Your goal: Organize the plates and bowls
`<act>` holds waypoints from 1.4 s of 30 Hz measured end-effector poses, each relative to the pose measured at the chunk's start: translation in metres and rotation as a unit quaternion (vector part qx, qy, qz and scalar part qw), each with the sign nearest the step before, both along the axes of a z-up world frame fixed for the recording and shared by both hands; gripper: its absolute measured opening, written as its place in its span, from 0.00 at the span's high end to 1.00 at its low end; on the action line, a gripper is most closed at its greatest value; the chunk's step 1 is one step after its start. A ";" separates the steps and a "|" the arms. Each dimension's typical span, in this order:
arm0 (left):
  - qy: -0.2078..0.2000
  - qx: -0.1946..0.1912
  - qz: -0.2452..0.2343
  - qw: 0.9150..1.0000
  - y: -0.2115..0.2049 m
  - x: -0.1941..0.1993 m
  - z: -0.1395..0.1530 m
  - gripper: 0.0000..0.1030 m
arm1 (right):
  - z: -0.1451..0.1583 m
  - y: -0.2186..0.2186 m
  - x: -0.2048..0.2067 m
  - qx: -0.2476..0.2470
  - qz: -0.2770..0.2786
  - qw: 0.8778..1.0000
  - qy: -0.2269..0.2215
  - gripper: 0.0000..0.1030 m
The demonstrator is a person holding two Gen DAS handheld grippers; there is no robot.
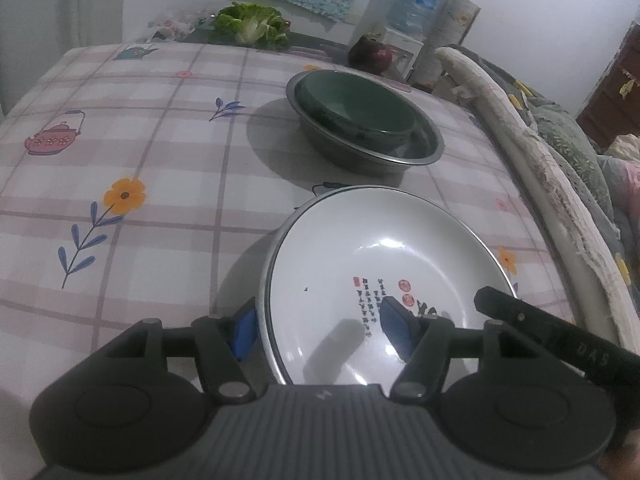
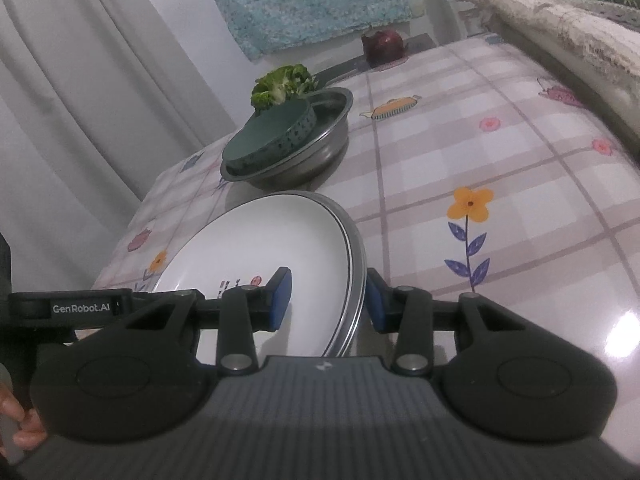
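Checked floral tablecloth [image 1: 160,152] covers the table, with curtain at one side and a padded rail [image 1: 532,152] along the other. Open cloth lies wide on my left and beyond my right gripper [image 2: 328,300]. White plate [image 1: 380,264] sits near me, tilted. My left gripper [image 1: 320,332] is spread, one pad outside the rim, one over the bowl of the plate, not pinching. Right gripper also spread, straddling the opposite rim. Farther off, well apart from the plate: green bowl [image 1: 360,112] tilted inside a steel basin [image 1: 420,152]. Lettuce [image 1: 252,24] and a red onion [image 1: 370,54] lie at the far edge.
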State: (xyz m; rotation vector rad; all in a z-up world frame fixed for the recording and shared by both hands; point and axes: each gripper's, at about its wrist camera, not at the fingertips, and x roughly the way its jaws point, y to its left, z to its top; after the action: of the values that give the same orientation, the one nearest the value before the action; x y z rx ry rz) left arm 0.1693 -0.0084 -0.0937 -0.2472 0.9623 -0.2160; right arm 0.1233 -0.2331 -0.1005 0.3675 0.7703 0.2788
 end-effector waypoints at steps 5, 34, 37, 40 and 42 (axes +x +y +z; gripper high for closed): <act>-0.014 0.009 0.003 1.000 0.005 -0.005 0.004 0.32 | 0.006 0.003 -0.001 -0.014 -0.006 1.000 -0.004 0.49; -0.094 0.026 0.053 0.994 0.063 -0.005 0.064 0.20 | 0.106 0.044 -0.014 -0.213 0.009 0.962 -0.169 0.01; -0.111 0.038 0.044 0.992 0.055 0.012 0.069 0.20 | 0.112 0.035 0.007 -0.166 0.034 0.971 -0.169 0.01; -0.116 0.052 0.033 0.991 0.047 0.033 0.067 0.20 | 0.108 0.020 0.037 -0.102 0.031 0.985 -0.136 0.01; -0.120 0.057 0.028 0.991 0.043 0.047 0.065 0.20 | 0.101 0.011 0.060 -0.080 0.020 0.991 -0.108 0.01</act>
State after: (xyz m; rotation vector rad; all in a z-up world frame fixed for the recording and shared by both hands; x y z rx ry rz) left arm 0.2160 0.0349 -0.0289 -0.1391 0.7261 -0.1342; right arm 0.1830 -0.2218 0.0003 0.1672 0.5826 0.2872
